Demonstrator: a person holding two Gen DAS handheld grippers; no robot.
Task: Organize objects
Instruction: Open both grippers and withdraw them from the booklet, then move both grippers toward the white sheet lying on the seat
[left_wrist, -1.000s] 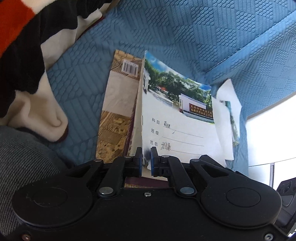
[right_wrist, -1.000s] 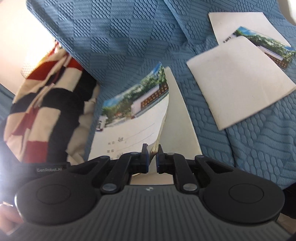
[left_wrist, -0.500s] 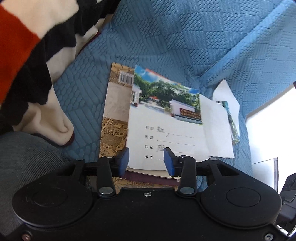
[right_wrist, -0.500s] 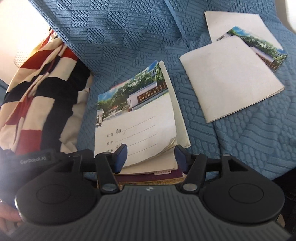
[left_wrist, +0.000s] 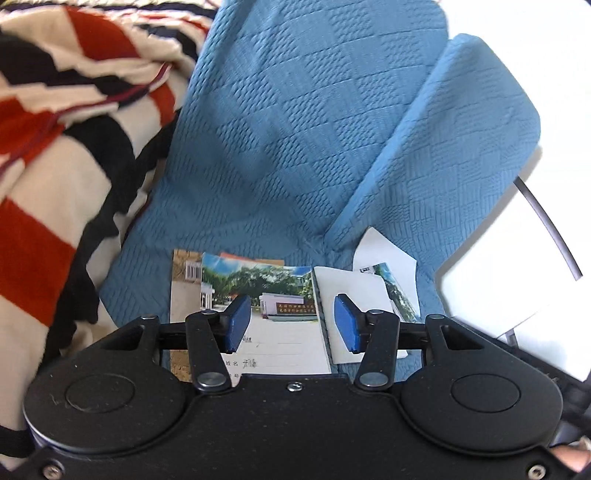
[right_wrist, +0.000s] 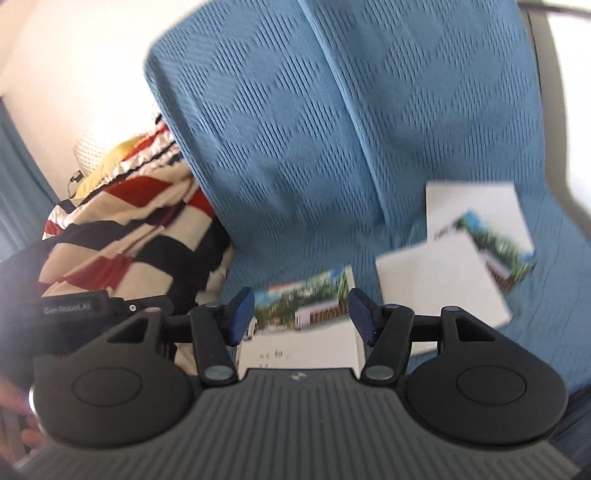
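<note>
Photo-cover notebook (left_wrist: 273, 314) flat on top of a small stack, brown-covered book (left_wrist: 183, 291) beneath, all on the blue quilted sofa seat (left_wrist: 277, 166). Same notebook (right_wrist: 306, 325) seen from the right wrist, just below the jaws. To its right, well apart, two loose booklets: a white one (right_wrist: 439, 280) overlapping another with a photo cover (right_wrist: 480, 218). Striped blanket (left_wrist: 66, 147) heaped at the left of the stack.

Risks, as judged: stack edges not flush, so another booklet laid on top could slide off on the soft cushion; thin covers likely to curl or crease if pinched at one corner; blanket close enough to snag a jaw.

Left gripper (left_wrist: 291, 323): jaws about half open and opening, nothing between the pads, notebook only in the background. Right gripper (right_wrist: 301, 317): jaws apart to about the middle of their range, holding nothing, clear of the paper.
</note>
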